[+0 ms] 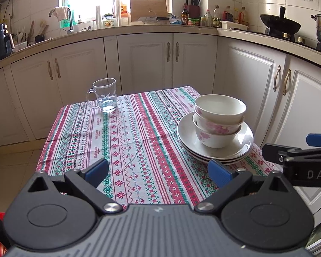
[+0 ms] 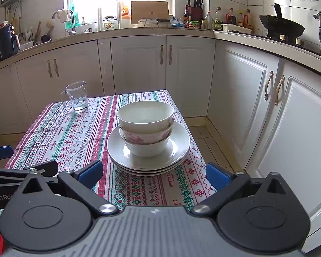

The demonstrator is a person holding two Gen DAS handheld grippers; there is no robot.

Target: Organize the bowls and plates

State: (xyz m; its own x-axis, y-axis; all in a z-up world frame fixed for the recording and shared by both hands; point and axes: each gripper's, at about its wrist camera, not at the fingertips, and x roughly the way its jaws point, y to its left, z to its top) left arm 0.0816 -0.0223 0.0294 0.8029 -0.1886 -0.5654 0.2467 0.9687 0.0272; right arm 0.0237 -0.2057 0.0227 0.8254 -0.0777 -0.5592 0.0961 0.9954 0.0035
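Three nested glazed ceramic bowls (image 2: 145, 126), white with pink flowers on the lower ones, are stacked on a pile of white ceramic plates (image 2: 179, 150) at the right edge of the striped patterned tablecloth (image 2: 75, 132). Left gripper (image 1: 158, 172) and right gripper (image 2: 154, 173) are both held short of the stack, jaws wide, nothing between them.

Handling, judged: rigid, brittle, slick glaze; the whole stack is likely heavy and top-heavy. Bowls are best taken one at a time, pinched across the rim wall. Plates are best pinched at the rim edge. The stack sits close to the table edge, so sideways nudges are to be avoided. A clear glass mug (image 1: 103, 96) stands well apart at the far left.
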